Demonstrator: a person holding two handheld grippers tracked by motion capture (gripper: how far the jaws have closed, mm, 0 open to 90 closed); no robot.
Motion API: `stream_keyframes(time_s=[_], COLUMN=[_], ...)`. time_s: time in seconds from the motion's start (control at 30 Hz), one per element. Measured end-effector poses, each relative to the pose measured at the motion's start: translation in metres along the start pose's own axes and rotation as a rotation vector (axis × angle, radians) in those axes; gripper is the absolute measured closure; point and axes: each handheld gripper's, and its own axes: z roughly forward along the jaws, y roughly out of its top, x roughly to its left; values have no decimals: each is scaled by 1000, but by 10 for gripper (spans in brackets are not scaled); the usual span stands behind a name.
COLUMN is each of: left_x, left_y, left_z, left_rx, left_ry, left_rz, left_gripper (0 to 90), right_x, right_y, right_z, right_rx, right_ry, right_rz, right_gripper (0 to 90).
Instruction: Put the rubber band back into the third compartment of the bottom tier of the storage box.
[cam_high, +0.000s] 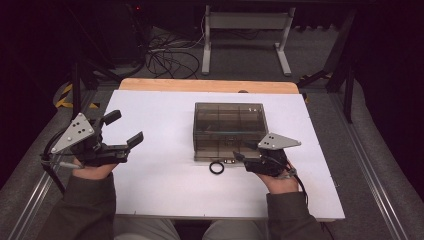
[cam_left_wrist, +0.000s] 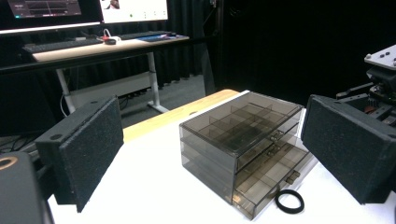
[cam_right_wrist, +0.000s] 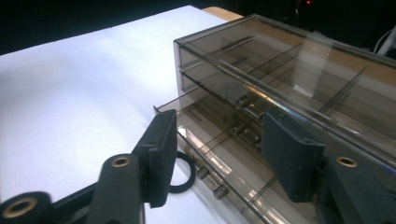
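High view: a smoky clear drawer organizer (cam_high: 228, 127) sits mid-table, a black ring (cam_high: 216, 167) just near its front. Left gripper (cam_high: 123, 131) spreads wide, holding nothing.

Left gripper view: the bottom drawer (cam_left_wrist: 273, 179) is pulled out, its compartments apparently empty.

Right gripper view: right gripper (cam_right_wrist: 224, 154), jaws parted and empty, is at that drawer.

Smoky clear drawer box (cam_high: 228, 129), bottom drawer (cam_left_wrist: 273, 179) ajar; black ring (cam_high: 216, 167) just before it.
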Motion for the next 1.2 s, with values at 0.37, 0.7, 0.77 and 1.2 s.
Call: stream_keyframes(time_s=[0.37, 0.7, 0.77, 1.2], left_x=[0, 0, 0, 0], left_y=[-1, -2, -2, -3], left_z=[2, 2, 2, 2], left_rx=[12, 16, 18, 22], left_ry=[-12, -15, -14, -15], left_rz=[-6, 2, 0, 2], left_gripper=[89, 101, 107, 117], right_x=[9, 18, 19, 24], right_y=[-4, -10, -12, -21], right_z=[18, 37, 42, 59], right_rx=[64, 129, 144, 203], right_ry=[70, 121, 132, 142], right_rz=[-24, -44, -46, -54], right_gripper=[563, 640, 652, 685])
